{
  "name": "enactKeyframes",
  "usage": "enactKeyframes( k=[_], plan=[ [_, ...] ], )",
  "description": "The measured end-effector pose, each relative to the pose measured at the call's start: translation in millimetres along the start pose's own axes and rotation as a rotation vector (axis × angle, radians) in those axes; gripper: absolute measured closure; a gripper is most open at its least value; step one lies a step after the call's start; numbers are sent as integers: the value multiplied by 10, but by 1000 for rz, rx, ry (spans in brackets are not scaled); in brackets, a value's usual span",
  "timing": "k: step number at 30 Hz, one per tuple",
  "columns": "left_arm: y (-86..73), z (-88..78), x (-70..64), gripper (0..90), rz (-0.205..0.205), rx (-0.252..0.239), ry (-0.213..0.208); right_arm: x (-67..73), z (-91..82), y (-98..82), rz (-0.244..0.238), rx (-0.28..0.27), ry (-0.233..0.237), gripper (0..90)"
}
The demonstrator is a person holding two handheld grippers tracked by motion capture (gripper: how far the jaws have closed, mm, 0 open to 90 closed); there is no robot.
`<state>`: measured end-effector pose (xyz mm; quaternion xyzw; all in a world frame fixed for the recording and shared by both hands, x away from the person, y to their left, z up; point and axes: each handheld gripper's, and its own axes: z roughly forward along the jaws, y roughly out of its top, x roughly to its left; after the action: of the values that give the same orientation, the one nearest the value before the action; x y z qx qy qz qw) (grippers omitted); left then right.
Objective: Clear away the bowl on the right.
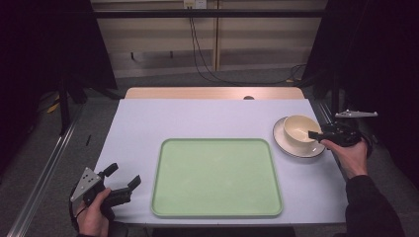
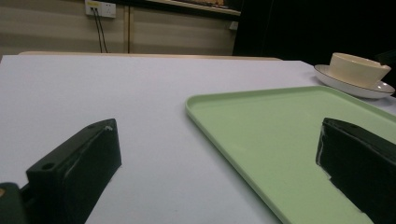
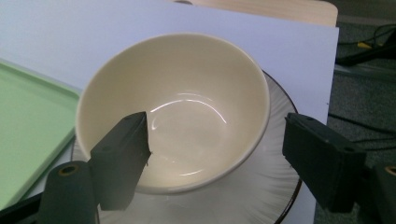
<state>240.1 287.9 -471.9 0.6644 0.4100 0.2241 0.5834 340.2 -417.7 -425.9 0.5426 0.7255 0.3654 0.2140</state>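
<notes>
Right tool (image 3: 217,147) spread wide, one jaw inside bowl (image 3: 187,93), other outside over plate (image 3: 261,191). Left tool (image 2: 219,163) spread, idle beside tray (image 2: 280,126).

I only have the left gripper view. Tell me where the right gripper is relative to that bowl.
Observer: The right gripper is at the bowl, open, one jaw inside the rim and the other outside it over the plate.
Operator: Report the bowl's contents.
Observer: Empty; the right gripper view shows a bare glossy inside.
Operator: Check the tray's far right corner.
Observer: The high view shows the green tray bare all over, lying just left of the plate.
</notes>
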Motion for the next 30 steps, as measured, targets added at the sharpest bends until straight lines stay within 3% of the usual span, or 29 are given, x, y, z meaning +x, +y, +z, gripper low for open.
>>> enactKeyframes(
  k=[7,10,15,19,23,30],
  plan=[
    [-2,2,-1,1,-3,0,3,-83,189,22,16,48,-3,265],
    [-2,4,2,1,-2,2,1,-120,218,31,52,49,11,336],
    [-2,3,0,1,0,2,0,-132,292,29,38,81,-9,386],
    [-2,6,1,1,0,3,-1,-153,327,43,86,121,5,459],
    [-2,5,1,1,0,2,-1,-156,373,53,96,156,2,550],
    [-3,6,1,1,-1,3,-3,-166,423,55,117,205,3,615]
  ],
)
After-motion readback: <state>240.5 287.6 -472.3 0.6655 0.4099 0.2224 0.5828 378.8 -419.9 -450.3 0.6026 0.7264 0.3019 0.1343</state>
